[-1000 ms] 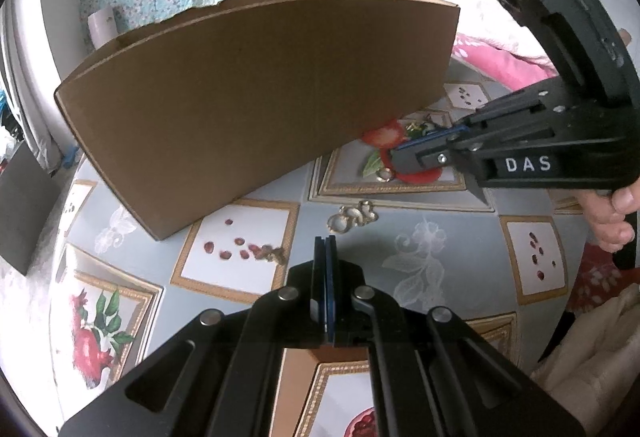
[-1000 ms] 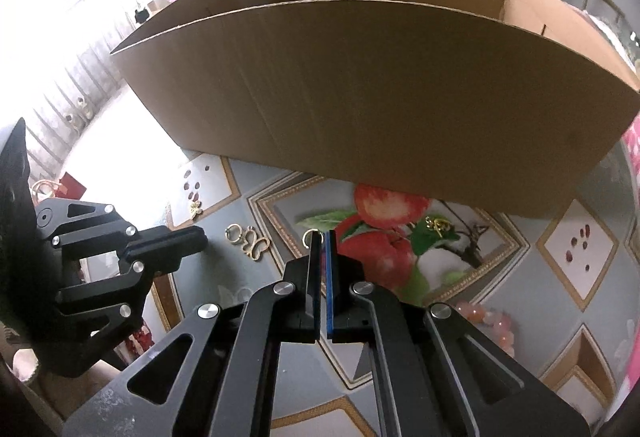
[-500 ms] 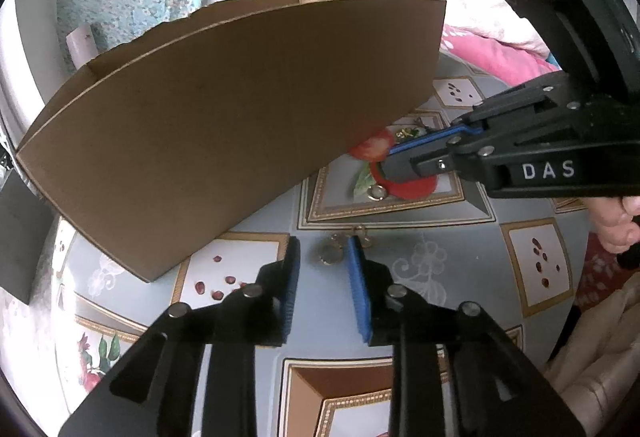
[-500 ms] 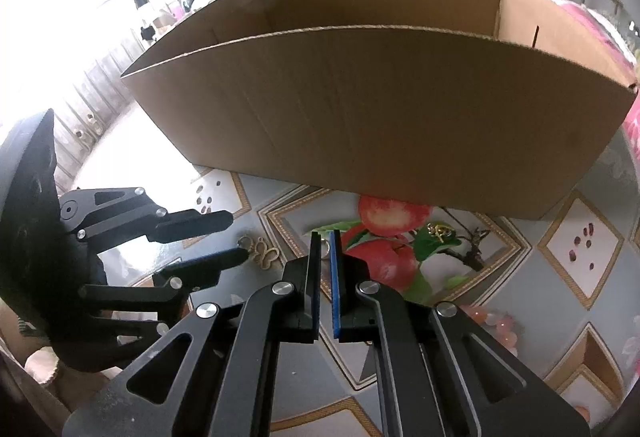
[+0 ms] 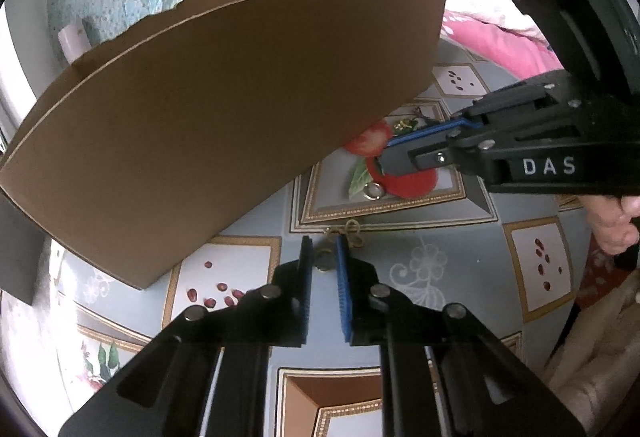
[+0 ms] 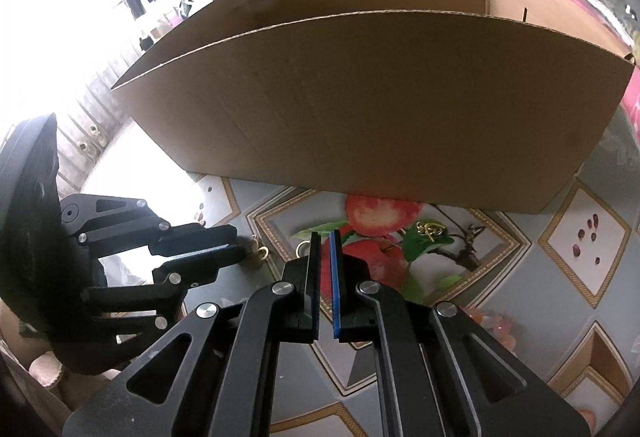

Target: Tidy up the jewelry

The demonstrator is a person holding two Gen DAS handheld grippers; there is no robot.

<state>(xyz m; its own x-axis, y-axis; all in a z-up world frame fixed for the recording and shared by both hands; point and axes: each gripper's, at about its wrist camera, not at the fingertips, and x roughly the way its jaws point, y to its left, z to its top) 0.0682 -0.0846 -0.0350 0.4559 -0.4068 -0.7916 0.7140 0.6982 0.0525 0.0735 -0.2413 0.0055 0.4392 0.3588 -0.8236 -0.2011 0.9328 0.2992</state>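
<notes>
Jewelry lies loose on the worktop (image 5: 460, 249) just before the cardboard box (image 5: 224, 109): a gold butterfly piece (image 5: 344, 233) sits between the left hand-held gripper (image 5: 323, 261) pads, which have just been closing without yet pinching it, presumably for boxing. Right hand-held gripper (image 6: 325, 257) hovers nearly closed, empty, over a small ring (image 6: 302, 248).

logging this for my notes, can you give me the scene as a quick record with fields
surface: patterned tablecloth
container: open cardboard box standing on the cloth, contents hidden
left gripper: jaws narrowly apart, just been closing, with the gold butterfly piece at the tips; pads not seen pressing it
right gripper: nearly closed, nothing between the jaws
loose jewelry: gold ring on the red fruit print; small gold piece on the leaf print near the box
</notes>
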